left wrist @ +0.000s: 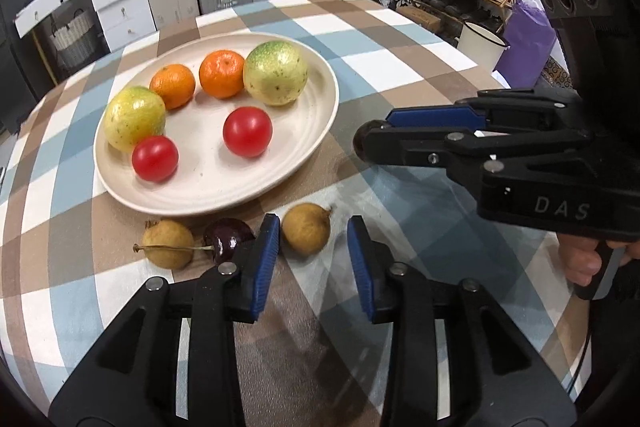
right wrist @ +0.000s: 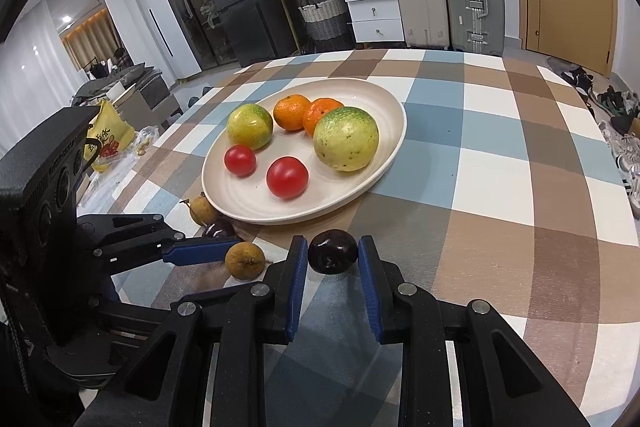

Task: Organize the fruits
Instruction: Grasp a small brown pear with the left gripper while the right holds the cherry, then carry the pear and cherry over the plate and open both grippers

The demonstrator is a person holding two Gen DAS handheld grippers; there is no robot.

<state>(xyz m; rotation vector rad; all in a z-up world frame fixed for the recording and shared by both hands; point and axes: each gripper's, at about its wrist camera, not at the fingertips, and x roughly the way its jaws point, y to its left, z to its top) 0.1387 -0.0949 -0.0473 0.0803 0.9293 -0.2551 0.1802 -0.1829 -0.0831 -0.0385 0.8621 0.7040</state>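
Gripping a dark cherry (right wrist: 333,251) between its blue-padded fingers (right wrist: 297,287), the right gripper (right wrist: 333,287) hovers low over the checked bench (right wrist: 500,155), just short of the cream plate (right wrist: 394,143). The fingers sit against both sides of the fruit; whether it is lifted clear of the cloth is hard to tell from this angle.

The plate already carries fruit in pairs: two red tomatoes (left wrist: 247,131), two oranges (left wrist: 221,73) and two large green-yellow fruits (left wrist: 276,73), which suggests like is being set with like. Left on the bench by the plate's near rim are two brown longans (left wrist: 306,233) and a second dark cherry (left wrist: 228,239) with a long stem.

The left gripper (left wrist: 314,263) is held level and low, pointing toward the plate, its fingers spread apart and holding nothing. One longan lies just ahead of them, near the inner pad of the left finger, probably the next pick.

The right gripper reaches in from the side, its barrel roughly horizontal, a hand (left wrist: 588,263) curled around the trigger handle.
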